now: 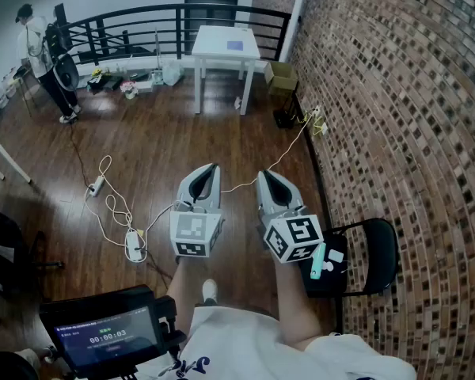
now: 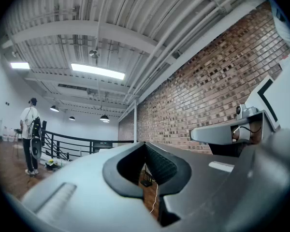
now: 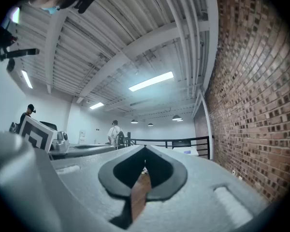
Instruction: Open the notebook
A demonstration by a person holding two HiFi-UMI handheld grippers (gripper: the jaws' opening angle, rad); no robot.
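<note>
Standing well back from the white bench (image 1: 210, 46), the person holds both claws level and side by side over the wooden floor (image 1: 142, 141). They point across the room toward that bench. The left claw (image 1: 212, 167) is closed with its tips meeting on nothing, and the right claw (image 1: 264, 174) is closed and empty too.

A small pale violet rectangle (image 1: 235, 45) lies flat on the bench top. It is probably the notebook, though it is too small to be sure or to read its long axis.

It lies straight ahead and far off, roughly between the lines of the two claws. Neither hand is clearly nearer, so the coming move is likely a walk forward. White cables (image 1: 115, 208) trail across the floor to the left of that path.
</note>
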